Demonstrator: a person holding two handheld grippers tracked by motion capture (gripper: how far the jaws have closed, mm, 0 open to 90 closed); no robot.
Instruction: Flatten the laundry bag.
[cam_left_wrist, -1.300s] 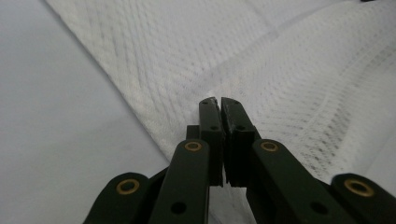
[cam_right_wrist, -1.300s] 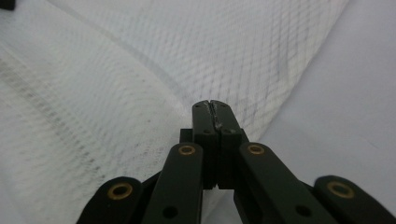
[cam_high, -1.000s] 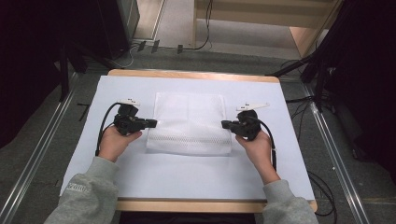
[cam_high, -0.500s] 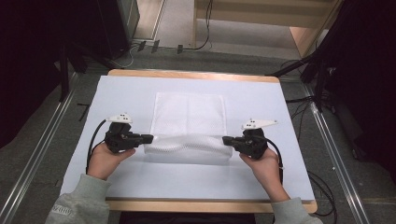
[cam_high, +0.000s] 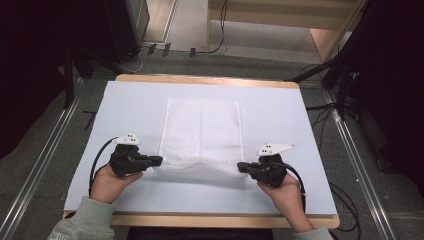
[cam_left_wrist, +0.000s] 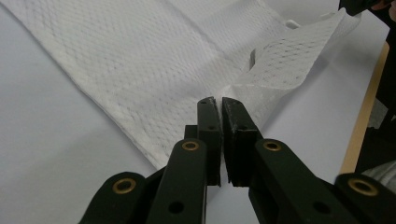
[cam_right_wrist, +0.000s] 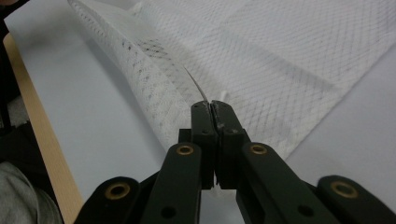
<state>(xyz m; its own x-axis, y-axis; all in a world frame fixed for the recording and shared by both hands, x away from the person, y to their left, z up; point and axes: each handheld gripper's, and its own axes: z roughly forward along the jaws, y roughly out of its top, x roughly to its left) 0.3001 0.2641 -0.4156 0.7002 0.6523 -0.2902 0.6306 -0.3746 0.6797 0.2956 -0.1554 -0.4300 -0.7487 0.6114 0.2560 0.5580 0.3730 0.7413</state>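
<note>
Both the left gripper (cam_high: 159, 161) and right gripper (cam_high: 240, 167) are pinched tight on the near corners of the white cloth (cam_high: 201, 131) (spread mid-table), so the grab's done and the folding itself looks barely started.

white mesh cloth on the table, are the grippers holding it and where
Yes: the white mesh cloth is pinched at its two near corners, one by the left gripper, one by the right gripper.

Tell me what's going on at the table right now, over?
Left tongs and right tongs both clamped on the near corners of the white cloth. Near edge lifted off the white mat, rest lying flat. Nothing in the way.
</note>
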